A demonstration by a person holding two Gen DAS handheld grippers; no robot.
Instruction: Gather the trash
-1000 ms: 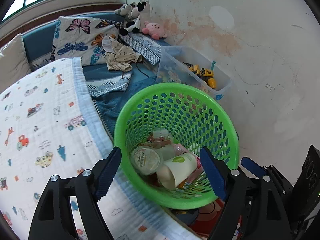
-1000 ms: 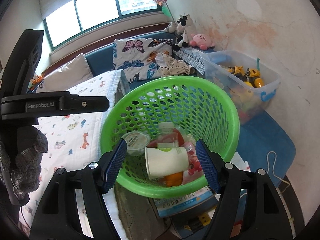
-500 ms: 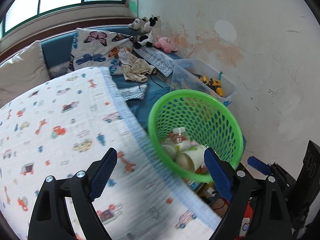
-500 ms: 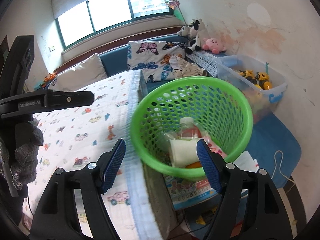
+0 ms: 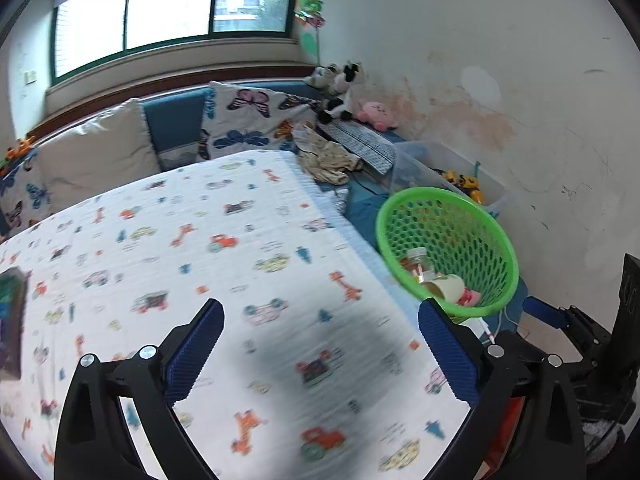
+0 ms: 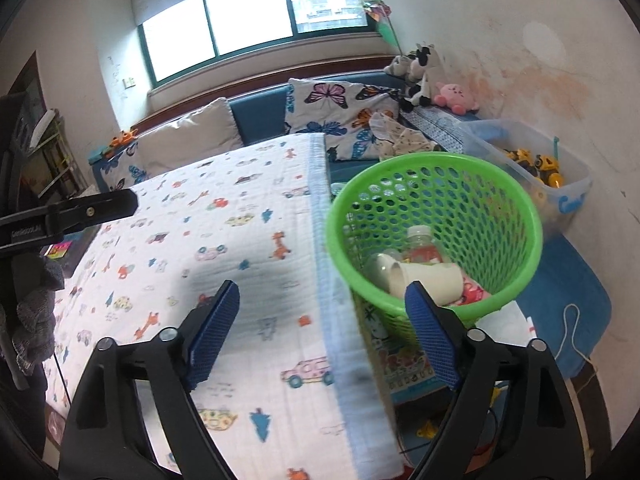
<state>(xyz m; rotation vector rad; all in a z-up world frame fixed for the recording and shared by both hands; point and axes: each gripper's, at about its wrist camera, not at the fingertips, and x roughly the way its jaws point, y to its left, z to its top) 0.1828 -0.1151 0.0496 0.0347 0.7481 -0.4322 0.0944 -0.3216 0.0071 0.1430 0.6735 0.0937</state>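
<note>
A green perforated basket (image 5: 476,216) (image 6: 480,184) stands on the floor beside the bed's right edge. It holds a paper cup (image 6: 432,282), a small plastic bottle (image 6: 420,246) and other wrappers. My left gripper (image 5: 320,344) is open and empty above the bed's patterned blanket (image 5: 200,240), left of the basket. My right gripper (image 6: 320,328) is open and empty over the bed's edge, just in front of the basket. A dark flat item (image 5: 10,312) lies on the blanket at the far left in the left wrist view.
A clear toy bin (image 6: 552,176) stands behind the basket against the wall. Pillows (image 6: 340,108) and plush toys (image 6: 440,80) line the window seat. A blue mat (image 6: 572,300) and a printed box (image 6: 400,364) lie on the floor by the basket.
Both grippers have pulled back and leftward from over the basket to above the bed. The basket now sits to the right in both views. Both stay open and empty.
</note>
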